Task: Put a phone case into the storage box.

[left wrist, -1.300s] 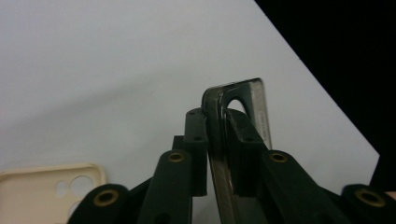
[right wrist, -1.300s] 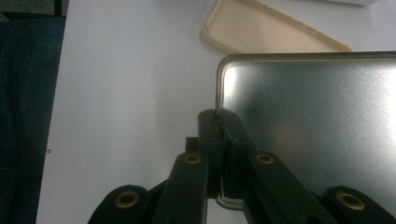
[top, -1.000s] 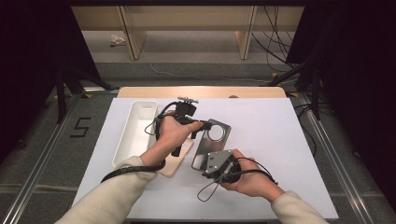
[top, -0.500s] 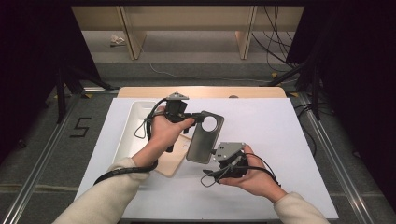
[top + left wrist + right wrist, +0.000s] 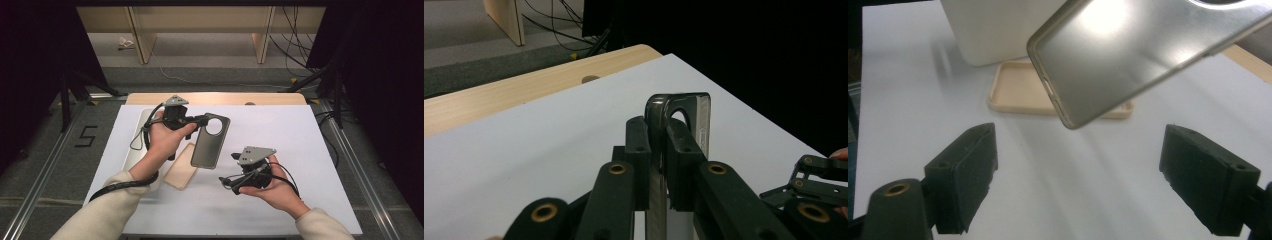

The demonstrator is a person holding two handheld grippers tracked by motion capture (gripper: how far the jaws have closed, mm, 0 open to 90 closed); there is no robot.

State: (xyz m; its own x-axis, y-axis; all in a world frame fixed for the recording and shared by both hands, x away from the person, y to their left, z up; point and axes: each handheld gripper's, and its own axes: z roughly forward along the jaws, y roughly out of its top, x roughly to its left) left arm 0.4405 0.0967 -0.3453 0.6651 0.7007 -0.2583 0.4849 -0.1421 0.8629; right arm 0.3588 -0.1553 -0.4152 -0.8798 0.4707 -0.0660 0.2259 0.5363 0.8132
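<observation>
A grey phone case [image 5: 210, 141] with a round camera hole hangs above the white table, held at its upper edge by my left gripper [image 5: 204, 120], which is shut on it. The left gripper view has the case [image 5: 679, 107] edge-on, pinched between the two black jaws. A beige phone case [image 5: 181, 166] lies flat on the table below it, and again in the right gripper view as the beige case [image 5: 1020, 90] behind the lifted grey case [image 5: 1133, 55]. My right gripper [image 5: 227, 182] is open near the table's front, jaws wide apart and holding nothing, a little right of and below the grey case.
A white rectangular tray [image 5: 136, 150] lies along the table's left side, partly under the left hand; its wall [image 5: 988, 30] stands behind the beige case. A wooden board [image 5: 220, 98] borders the white table's far edge. Bare white tabletop [image 5: 300, 140] lies to the right.
The left gripper has carried the grey case up and leftward. The right gripper has let go of it, opened and drawn back to the right and towards the front.
</observation>
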